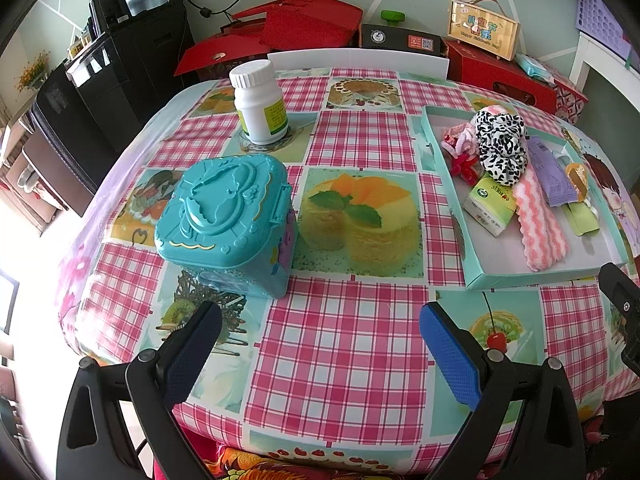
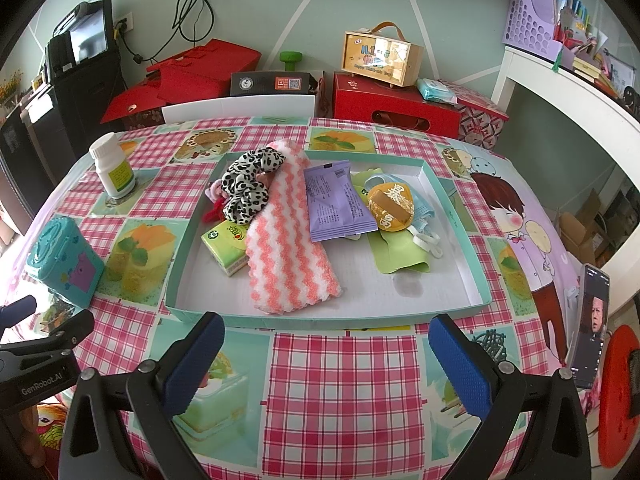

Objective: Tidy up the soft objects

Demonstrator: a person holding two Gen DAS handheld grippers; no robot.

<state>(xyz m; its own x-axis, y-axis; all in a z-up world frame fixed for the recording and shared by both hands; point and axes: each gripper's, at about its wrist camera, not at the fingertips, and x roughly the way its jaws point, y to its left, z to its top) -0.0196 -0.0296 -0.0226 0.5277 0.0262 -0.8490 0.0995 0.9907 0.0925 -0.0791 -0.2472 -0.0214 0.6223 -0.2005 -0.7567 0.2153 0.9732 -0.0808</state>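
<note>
My main worry is snagging the leopard scrunchie [image 2: 247, 187] when I go for the pink-and-white cloth [image 2: 285, 232], since it lies across the cloth's far end in the tray [image 2: 456, 240] and could drag the tissue pack [image 2: 225, 249] along. Both tools hover low over the tablecloth [image 2: 344, 392], short of the tray: my right gripper [image 2: 326, 364] and left gripper [image 1: 320, 344] gape wide, holding nothing. The teal box [image 1: 224, 220] looks latched, though I can't be sure.

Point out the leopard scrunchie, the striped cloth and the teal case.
leopard scrunchie [image 2: 244, 192]: right wrist view, on the middle of its spotted folds.
striped cloth [image 2: 286, 240]: right wrist view, on the centre of its wavy pink bands.
teal case [image 1: 224, 208]: left wrist view, on the embossed lid.
</note>
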